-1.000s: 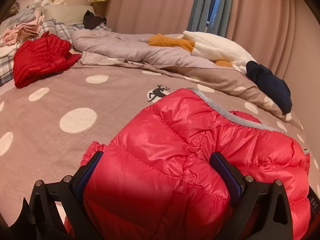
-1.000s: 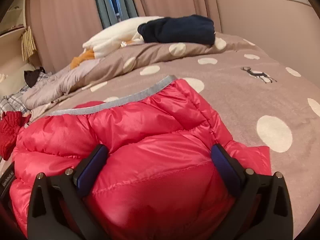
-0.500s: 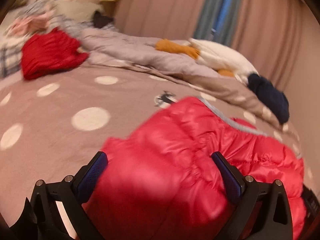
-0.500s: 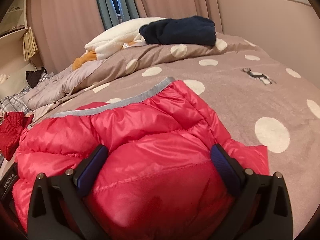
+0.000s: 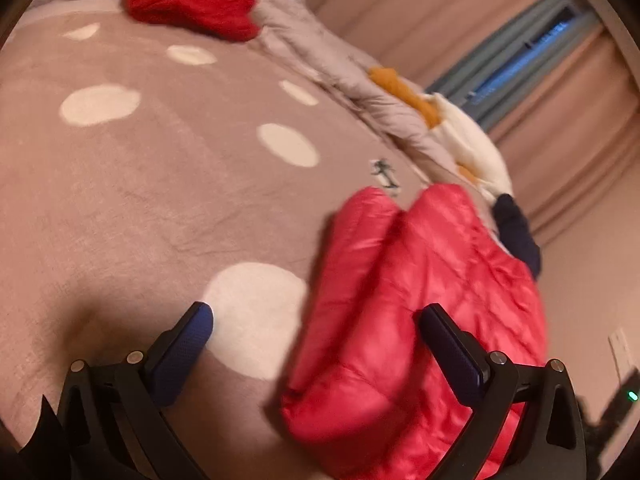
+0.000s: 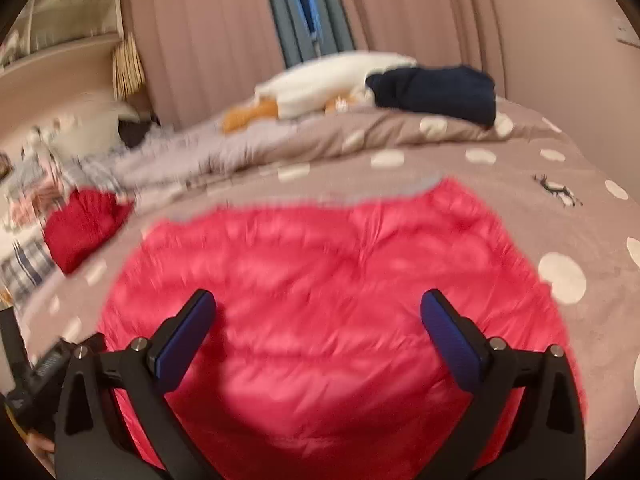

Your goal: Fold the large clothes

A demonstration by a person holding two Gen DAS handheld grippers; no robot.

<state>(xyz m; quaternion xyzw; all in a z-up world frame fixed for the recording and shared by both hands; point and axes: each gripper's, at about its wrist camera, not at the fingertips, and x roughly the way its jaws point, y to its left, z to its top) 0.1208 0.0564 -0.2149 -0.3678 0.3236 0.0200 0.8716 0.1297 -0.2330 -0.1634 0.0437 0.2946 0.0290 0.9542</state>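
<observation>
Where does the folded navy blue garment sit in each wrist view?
Left wrist: folded navy blue garment at right of centre, just beyond the bright red puffer jacket.
Right wrist: upper right, on the bunched duvet.
Shared landmark: the white fleece garment beside it.

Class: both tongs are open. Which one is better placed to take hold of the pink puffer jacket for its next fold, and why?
Probably the right tongs: the pink puffer jacket lies squarely between its open fingers. The left tongs has swung aside, mostly over the spotted bedspread.
</observation>
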